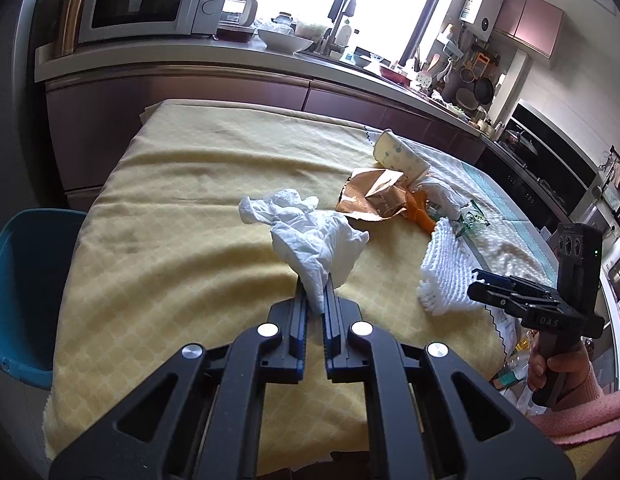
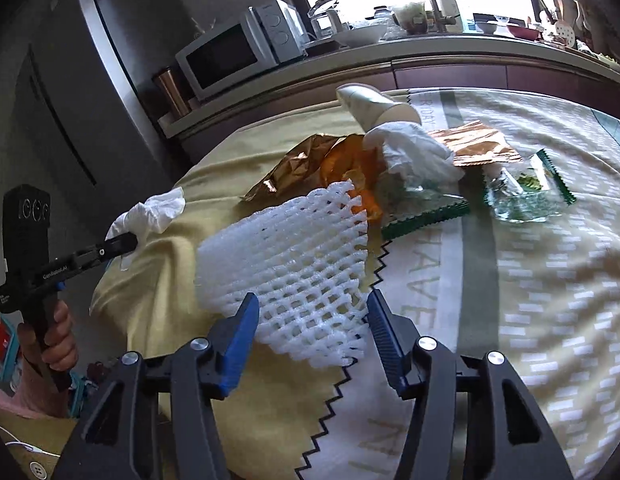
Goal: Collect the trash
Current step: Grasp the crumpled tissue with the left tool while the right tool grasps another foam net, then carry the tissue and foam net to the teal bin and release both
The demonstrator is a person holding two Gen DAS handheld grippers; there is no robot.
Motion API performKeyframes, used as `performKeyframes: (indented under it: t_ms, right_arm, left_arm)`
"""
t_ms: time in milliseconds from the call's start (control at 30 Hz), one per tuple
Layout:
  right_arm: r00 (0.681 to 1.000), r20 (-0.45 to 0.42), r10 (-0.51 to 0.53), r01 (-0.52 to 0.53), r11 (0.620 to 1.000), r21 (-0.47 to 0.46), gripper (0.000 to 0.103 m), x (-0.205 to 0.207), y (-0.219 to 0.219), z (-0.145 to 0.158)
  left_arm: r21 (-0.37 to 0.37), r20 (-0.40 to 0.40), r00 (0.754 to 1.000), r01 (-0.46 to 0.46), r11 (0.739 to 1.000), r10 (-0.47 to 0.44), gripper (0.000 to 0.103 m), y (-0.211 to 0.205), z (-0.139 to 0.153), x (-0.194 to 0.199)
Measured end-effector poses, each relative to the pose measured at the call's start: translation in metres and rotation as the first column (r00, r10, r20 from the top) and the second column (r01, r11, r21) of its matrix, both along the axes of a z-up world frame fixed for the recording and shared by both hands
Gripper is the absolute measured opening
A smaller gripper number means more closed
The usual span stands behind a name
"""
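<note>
Trash lies gathered toward the far right part of the table (image 1: pixel 182 184), which is covered by a yellow cloth and, on its right side, by a pale printed cloth. The left gripper (image 1: pixel 315 300) has its two blue pads closed tightly on a crumpled white tissue (image 1: pixel 310 236); the tissue stands up out of the pads, above the middle of the yellow cloth. The right gripper (image 2: pixel 310 312) has its jaws apart, and the near edge of a white foam net (image 2: pixel 294 256) lies between the two pads. The pads do not press on the net. The net rests across the zigzag border where the two cloths meet, close to the near right side of the table.

Behind the net is the rest of the pile. A brown paper bag (image 1: pixel 369 196) lies crumpled, with an orange wrapper (image 1: pixel 419 212) just beside it and touching it. A paper cup (image 1: pixel 401 156) lies on its side near the far edge. A second white tissue (image 2: pixel 413 152) sits between the cup and a flat brown wrapper (image 2: pixel 481 146). A clear plastic packet with green edges (image 2: pixel 525 192) lies on the printed cloth, more to the right.

A blue bin (image 1: pixel 26 296) stands off the left edge of the table, below its level. Beyond the far edge runs a kitchen counter with a microwave (image 1: pixel 150 0)
</note>
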State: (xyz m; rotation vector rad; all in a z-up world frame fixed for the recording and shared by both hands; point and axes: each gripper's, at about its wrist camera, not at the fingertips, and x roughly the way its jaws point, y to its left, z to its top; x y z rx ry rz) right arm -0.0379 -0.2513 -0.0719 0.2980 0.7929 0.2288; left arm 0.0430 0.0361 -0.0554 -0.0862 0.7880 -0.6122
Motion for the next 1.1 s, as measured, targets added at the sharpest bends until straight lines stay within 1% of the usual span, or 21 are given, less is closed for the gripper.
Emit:
performKeyframes:
  t_ms: [67,100,133,167,200,333,400,467,667,833,933,1100]
  right_arm:
    - [1.0,0.01,0.009,-0.009,1.0,-0.014,0.037,0.002,0.006,0.001]
    - [1.0,0.005,0.02,-0.02,1.0,-0.011,0.019,0.003,0.009,0.001]
    - [1.0,0.004,0.027,-0.027,1.0,-0.013,0.013,0.005,0.012,0.001]
    - [0.999,0.009,0.038,-0.037,0.999,-0.023,0.012,0.006,0.016,0.001]
    - [0.999,0.015,0.052,-0.051,0.998,-0.027,0.005,0.007,0.018,0.003]
    - [0.994,0.045,0.102,-0.103,0.995,0.015,0.004,0.012,0.029,0.011]
    - [0.989,0.066,0.134,-0.138,0.989,0.055,0.004,0.016,0.036,0.016]
    - [0.983,0.087,0.164,-0.171,0.982,0.076,0.004,0.023,0.043,0.023]
    - [0.952,0.153,0.264,-0.28,0.955,0.094,0.004,0.042,0.073,0.045]
    - [0.919,0.192,0.345,-0.364,0.929,0.073,0.004,0.065,0.105,0.061]
    - [0.898,0.216,0.383,-0.406,0.911,0.071,0.004,0.08,0.124,0.072]
    - [0.865,0.231,0.445,-0.473,0.878,0.08,0.004,0.107,0.155,0.083]
  left_arm:
    - [0.004,0.004,1.0,-0.005,1.0,0.005,0.007,0.001,0.0,-0.001]
    - [0.006,0.006,1.0,-0.007,1.0,0.007,0.007,0.002,0.0,-0.001]
    - [0.008,0.008,1.0,-0.009,1.0,0.009,0.007,0.003,0.0,-0.002]
    - [0.01,0.011,1.0,-0.012,1.0,0.012,0.007,0.004,0.0,-0.002]
    - [0.013,0.016,1.0,-0.016,1.0,0.016,0.007,0.005,0.001,-0.003]
    - [0.015,0.036,0.999,-0.038,0.999,0.037,0.007,0.015,0.004,-0.007]
    - [0.017,0.049,0.997,-0.055,0.998,0.054,0.007,0.022,0.008,-0.009]
    - [0.016,0.061,0.995,-0.077,0.997,0.076,0.007,0.03,0.011,-0.01]
    - [0.02,0.093,0.981,-0.174,0.985,0.172,0.007,0.067,0.023,-0.011]
    - [0.017,0.101,0.957,-0.275,0.961,0.272,0.007,0.105,0.027,-0.008]
    - [0.023,0.103,0.938,-0.334,0.942,0.33,0.007,0.126,0.028,-0.007]
    - [0.038,0.088,0.91,-0.41,0.911,0.406,0.007,0.155,0.022,-0.001]
